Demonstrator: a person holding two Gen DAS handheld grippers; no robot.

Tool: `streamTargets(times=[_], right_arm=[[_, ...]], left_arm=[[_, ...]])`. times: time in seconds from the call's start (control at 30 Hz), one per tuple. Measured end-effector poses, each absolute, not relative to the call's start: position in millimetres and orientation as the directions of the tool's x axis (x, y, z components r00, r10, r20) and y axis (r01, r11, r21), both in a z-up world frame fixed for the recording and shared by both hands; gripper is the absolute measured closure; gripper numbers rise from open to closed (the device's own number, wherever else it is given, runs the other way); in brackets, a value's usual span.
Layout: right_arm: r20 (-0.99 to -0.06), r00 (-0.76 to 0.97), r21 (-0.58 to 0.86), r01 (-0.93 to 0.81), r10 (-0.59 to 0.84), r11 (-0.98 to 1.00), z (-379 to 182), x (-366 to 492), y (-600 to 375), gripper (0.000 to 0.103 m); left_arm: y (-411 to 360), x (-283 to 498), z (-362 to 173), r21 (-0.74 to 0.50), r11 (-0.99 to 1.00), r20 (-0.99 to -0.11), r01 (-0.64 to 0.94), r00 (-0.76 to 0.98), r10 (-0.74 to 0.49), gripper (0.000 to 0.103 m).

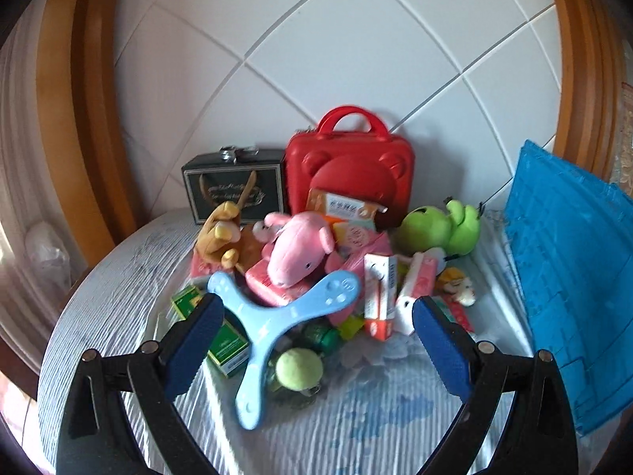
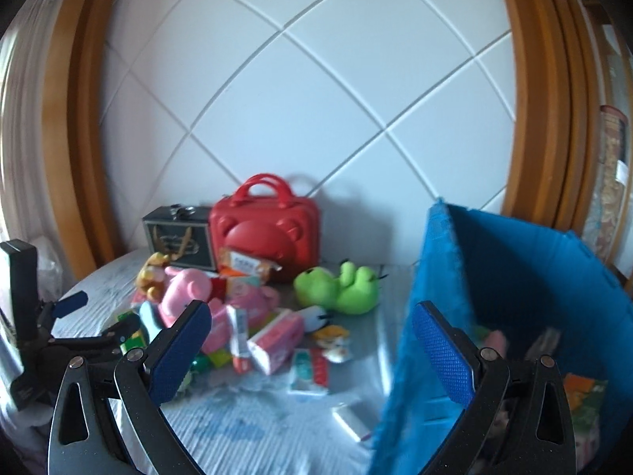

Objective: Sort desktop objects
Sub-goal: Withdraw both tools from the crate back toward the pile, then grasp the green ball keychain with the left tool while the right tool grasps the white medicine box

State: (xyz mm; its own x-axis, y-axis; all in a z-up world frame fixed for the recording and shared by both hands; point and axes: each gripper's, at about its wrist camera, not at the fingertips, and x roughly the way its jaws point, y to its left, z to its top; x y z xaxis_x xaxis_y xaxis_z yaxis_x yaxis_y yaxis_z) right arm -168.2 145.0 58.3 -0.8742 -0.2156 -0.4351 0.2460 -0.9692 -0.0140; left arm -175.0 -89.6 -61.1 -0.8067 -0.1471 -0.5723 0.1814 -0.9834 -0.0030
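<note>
A heap of toys and small boxes lies on the striped cloth (image 1: 118, 297). My left gripper (image 1: 318, 308) hangs over its near side, open wide, with a light-blue three-armed boomerang (image 1: 277, 324) below the gap and nothing held. Behind it are a pink plush pig (image 1: 300, 249), a brown plush (image 1: 221, 233), a green plush frog (image 1: 439, 227), a tennis ball (image 1: 298, 368) and a green box (image 1: 225, 344). My right gripper (image 2: 310, 308) is open and empty, just left of the blue bin (image 2: 514, 277). The left gripper (image 2: 99, 316) shows at the left of the right wrist view.
A red bear-faced case (image 1: 350, 166) and a black box (image 1: 233, 190) stand against the white tiled wall. The blue bin (image 1: 569, 261) on the right holds several items. A small silvery packet (image 2: 352, 415) lies by the bin's foot. Wooden frames flank the wall.
</note>
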Motion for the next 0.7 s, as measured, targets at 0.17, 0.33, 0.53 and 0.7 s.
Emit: streamTargets(times=[0.17,0.33,0.53,0.7], right_arm=[[-0.480,-0.845,0.005,0.265,-0.235,-0.964,-1,-185,116,0.000],[-0.593,-0.778,0.010,0.248,-0.206,-0.969,-80,-215,103,0.000],[-0.710,-0.696,-0.003,0.164,-0.113,-0.987,-159,-250,112,0.000],[-0.748,-0.664,-0.028,0.036,-0.003,-0.999,-195,-272,138,0.000]], left_arm=[[-117,-188,-127,-0.015,-0.973,-0.679,0.232,-0.716,-0.161,0.006],[-117,-204,-177,-0.019,-0.973,-0.753,0.230,-0.644,-0.138,0.006],[-112,-236,-223,-0.008,-0.974,-0.807,0.228,-0.576,-0.128,0.006],[-108,-259,-248,0.015,-0.974,-0.834,0.224,-0.535,-0.136,0.006]])
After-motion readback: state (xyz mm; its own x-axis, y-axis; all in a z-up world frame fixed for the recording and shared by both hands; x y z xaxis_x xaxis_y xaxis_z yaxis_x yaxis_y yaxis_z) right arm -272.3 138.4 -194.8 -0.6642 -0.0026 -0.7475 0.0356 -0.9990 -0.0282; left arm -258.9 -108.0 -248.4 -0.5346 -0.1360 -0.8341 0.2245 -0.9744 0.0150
